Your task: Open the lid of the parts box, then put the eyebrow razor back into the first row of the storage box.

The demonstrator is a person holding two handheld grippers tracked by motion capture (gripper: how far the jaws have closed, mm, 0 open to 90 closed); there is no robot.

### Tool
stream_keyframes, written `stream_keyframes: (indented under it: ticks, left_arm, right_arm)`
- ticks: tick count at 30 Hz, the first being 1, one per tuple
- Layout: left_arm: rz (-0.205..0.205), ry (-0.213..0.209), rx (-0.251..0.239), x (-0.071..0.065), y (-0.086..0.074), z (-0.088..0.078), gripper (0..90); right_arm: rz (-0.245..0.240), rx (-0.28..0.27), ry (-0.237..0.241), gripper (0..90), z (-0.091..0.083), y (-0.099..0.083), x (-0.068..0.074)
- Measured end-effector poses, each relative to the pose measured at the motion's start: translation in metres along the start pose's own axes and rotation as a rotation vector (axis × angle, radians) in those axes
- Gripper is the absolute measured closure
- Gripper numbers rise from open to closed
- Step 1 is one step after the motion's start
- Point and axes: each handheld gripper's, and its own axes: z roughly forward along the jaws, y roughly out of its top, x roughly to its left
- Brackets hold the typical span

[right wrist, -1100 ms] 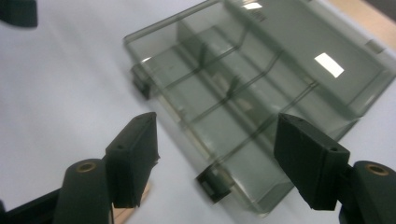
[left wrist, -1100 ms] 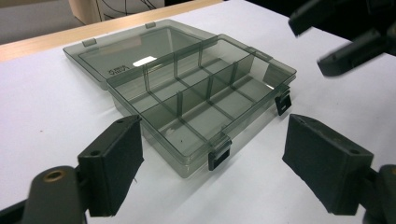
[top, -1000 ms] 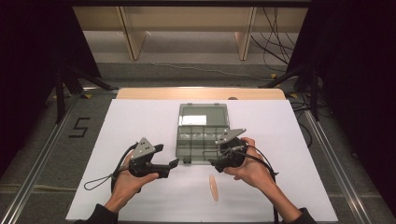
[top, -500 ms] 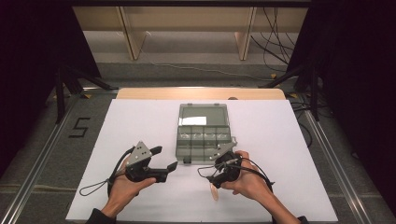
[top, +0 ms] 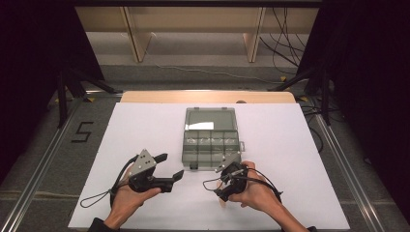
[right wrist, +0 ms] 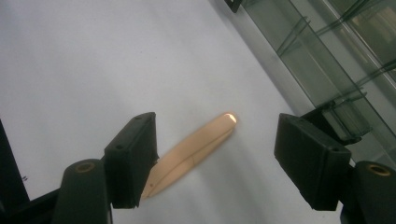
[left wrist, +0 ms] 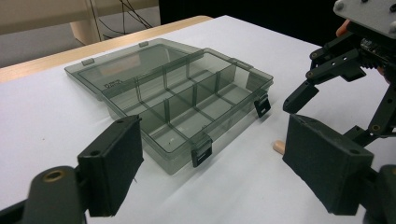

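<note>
One slim, peach-coloured stick (right wrist: 194,154) is seen lying flat on the white desk (top: 145,125), just in front of the one open box (top: 211,140), near its front latches and apart from it. The right gripper (right wrist: 224,158) is held low over the stick with its jaws released and spread wide; in the right gripper view the stick lies slantwise between them, one end close beside or under the left pad, and nothing is pressed. Whether that pad touches the stick cannot be told. The left gripper (left wrist: 212,168) is held off to the side, its jaws likewise released and empty, aimed toward the box. The likely step is judged to be a pick of the stick for placing in the box. Several slips are possible. Because the stick lies askew to the jaws, it may be turned or pushed along the smooth desk when they are closed, and caught only by an end. Because it is thin and flat on the surface, the pads may be closed above it and nothing taken. A slide toward the box could lodge it against the front wall or a latch. Counted: one stick, one box with its lid laid back, two latches on the front wall, two grippers, two hands. Eight compartments seem to be counted in the box, in two rows of four, all apparently empty.
</note>
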Motion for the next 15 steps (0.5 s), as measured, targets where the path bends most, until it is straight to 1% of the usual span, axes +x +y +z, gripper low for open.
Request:
stream_keyframes:
  ticks: [1, 2, 5, 7, 8, 11, 13, 15]
  left_arm:
    - [0.004, -0.005, -0.003, 0.0005, 0.0, -0.0005, 19.0]
    - [-0.003, -0.001, -0.006, 0.0, -0.0002, -0.0014, 19.0]
    - [0.001, 0.002, -0.014, -0.0004, -0.0008, -0.004, 18.3]
    - [-0.011, 0.001, -0.023, -0.0018, -0.0016, -0.0053, 18.0]
    - [-0.003, 0.001, -0.023, -0.0018, -0.0016, -0.0062, 17.9]
    - [-0.001, 0.002, -0.023, -0.002, -0.0027, -0.0075, 17.8]
    - [-0.016, -0.002, -0.03, -0.0024, -0.0035, -0.0071, 17.7]
    - [-0.01, 0.001, -0.029, -0.0023, -0.0034, -0.0074, 17.8]
  right_arm:
    - [0.003, 0.003, 0.001, 30.9, -0.0003, -0.0004, 0.0002]
    - [0.002, 0.005, 0.004, 30.9, -0.0003, -0.0008, 0.0]
    - [0.007, 0.01, 0.002, 30.9, -0.0002, -0.0014, 0.0009]
    - [0.002, 0.01, 0.003, 30.9, 0.0, -0.0013, 0.0019]
    - [0.003, 0.013, 0.004, 30.9, 0.0001, -0.0011, 0.0025]
    - [0.002, 0.02, 0.002, 30.9, 0.0012, -0.0006, 0.0034]
    - [0.003, 0.024, 0.002, 30.9, 0.0021, -0.0001, 0.0035]
    - [0.006, 0.035, 0.003, 30.9, 0.0035, 0.0, 0.0043]
